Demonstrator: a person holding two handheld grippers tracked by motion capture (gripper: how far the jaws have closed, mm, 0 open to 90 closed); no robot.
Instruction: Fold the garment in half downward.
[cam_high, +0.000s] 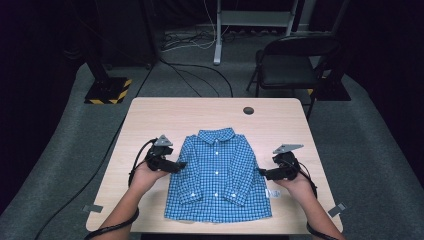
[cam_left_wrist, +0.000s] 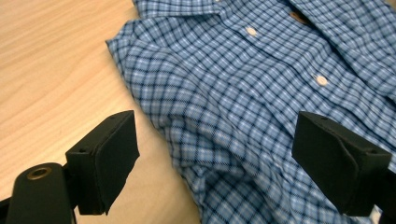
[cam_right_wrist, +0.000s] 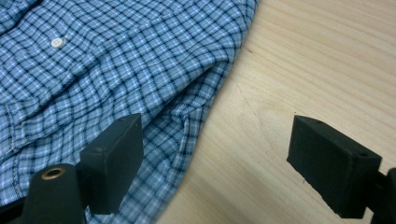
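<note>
Small blue-and-white checked button-up shirt (cam_high: 218, 175) lies face-up, flat, mid-table on the light wooden table (cam_high: 150, 115), sleeves already folded in over the front, so folding looks partway done w/ body folds left. Left hand-held gripper (cam_high: 181, 165) & right hand-held gripper (cam_high: 261, 172) sit at opposite side edges, jaws apart, gripping nothing yet.

Shirt (cam_high: 218, 175) on table (cam_high: 150, 115), between grippers

Light falls from above on my table (cam_high: 150, 115), bright and even, while the room beyond sinks into near black. Shadows under my jaws are soft. My two close views are slightly soft; the checked shirt (cam_left_wrist: 243, 88) shimmers with moiré.
</note>
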